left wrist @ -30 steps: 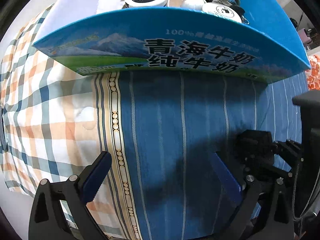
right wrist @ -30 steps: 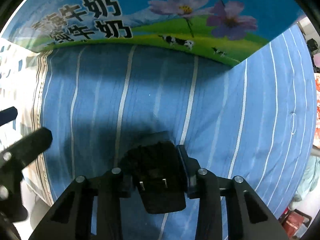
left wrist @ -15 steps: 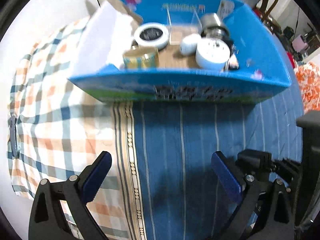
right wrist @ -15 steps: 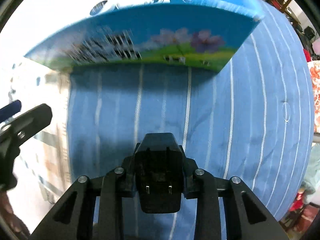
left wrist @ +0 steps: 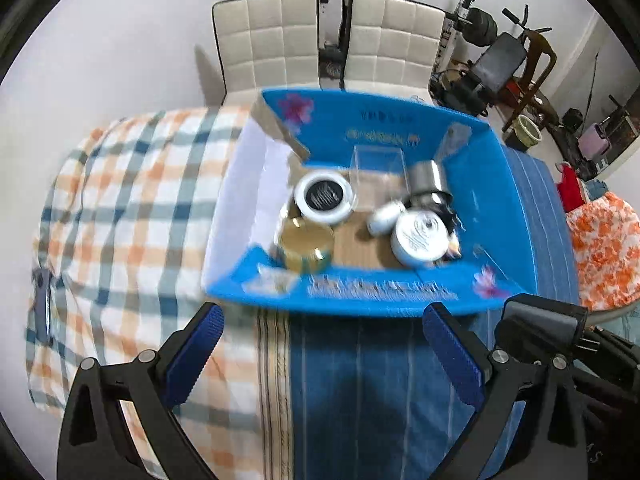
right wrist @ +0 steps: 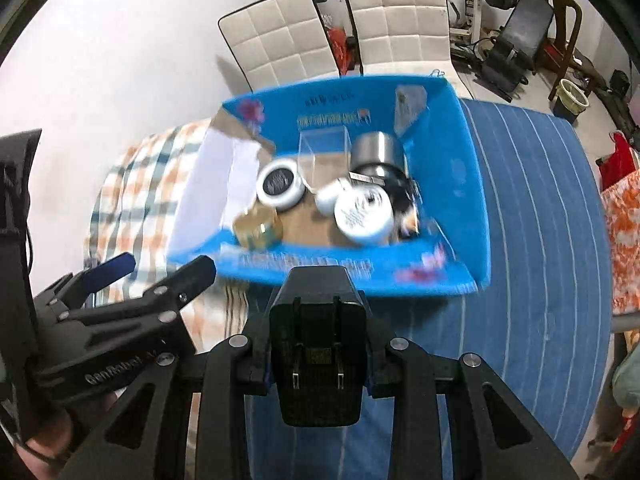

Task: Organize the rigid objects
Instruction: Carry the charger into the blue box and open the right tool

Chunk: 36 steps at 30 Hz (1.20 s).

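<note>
Both views now look down into the blue carton (left wrist: 400, 304) from above, where a second ago its printed front wall filled the upper half of each frame; the open top has come into sight, so both hands have risen over the bench (right wrist: 520, 240). The right hand-held gripper (right wrist: 318, 364) is clamped on a black plug adapter (right wrist: 316, 344), prongs facing the camera, low in the centre of its frame, and the adapter that lay on the striped cloth a second ago is now carried clear of it, just short of the carton's near wall. The left hand-held gripper (left wrist: 320, 360) stands wide apart with nothing between its blue pads (left wrist: 192, 356), hovering over the seam between the checked cloth (left wrist: 120, 220) and the blue striped cloth (left wrist: 380, 400). Inside the carton sit a black-lidded white jar (left wrist: 325, 197), a gold tin (left wrist: 306, 246), a white round tub (left wrist: 420, 236), a steel cup (left wrist: 428, 184) and a clear box (left wrist: 376, 164). The adapter looks next in line to join them; bare cardboard in the middle of the floor seems the likeliest landing spot.
</note>
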Tool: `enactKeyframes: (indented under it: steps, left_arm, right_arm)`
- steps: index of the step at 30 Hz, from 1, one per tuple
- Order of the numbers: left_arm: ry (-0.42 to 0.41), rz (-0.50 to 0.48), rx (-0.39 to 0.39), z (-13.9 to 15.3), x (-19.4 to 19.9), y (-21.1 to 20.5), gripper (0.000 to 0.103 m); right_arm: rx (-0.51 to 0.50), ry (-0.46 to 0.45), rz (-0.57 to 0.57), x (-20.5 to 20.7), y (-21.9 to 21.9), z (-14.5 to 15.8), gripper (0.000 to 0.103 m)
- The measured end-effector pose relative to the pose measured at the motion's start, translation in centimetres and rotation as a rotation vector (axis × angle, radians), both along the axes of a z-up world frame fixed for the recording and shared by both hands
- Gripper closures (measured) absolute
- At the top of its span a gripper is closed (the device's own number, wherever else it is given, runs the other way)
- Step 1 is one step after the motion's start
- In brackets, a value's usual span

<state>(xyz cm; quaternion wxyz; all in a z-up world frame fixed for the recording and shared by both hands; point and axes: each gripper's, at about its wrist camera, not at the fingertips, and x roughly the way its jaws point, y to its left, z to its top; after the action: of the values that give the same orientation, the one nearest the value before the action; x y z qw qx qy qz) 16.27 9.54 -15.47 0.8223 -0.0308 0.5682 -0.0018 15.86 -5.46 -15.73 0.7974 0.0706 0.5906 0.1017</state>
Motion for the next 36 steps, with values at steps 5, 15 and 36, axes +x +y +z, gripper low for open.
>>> enactKeyframes:
  steps: [5, 15, 36]
  left_arm:
    - [-0.029, -0.002, 0.037, -1.3, 3.7, 1.4, 0.001]
    - [0.024, 0.023, 0.068, -6.0, 7.9, 3.8, 0.001]
    - [0.051, 0.046, 0.045, -8.1, 8.8, 4.8, 0.001]
  right_arm:
    - [0.021, -0.002, -0.041, 4.0, 1.7, -3.4, 0.07]
    - [0.216, 0.135, -0.134, 8.9, 2.3, -13.6, 0.07]
    - [0.12, 0.214, -0.11, 11.0, 4.2, -16.6, 0.046]
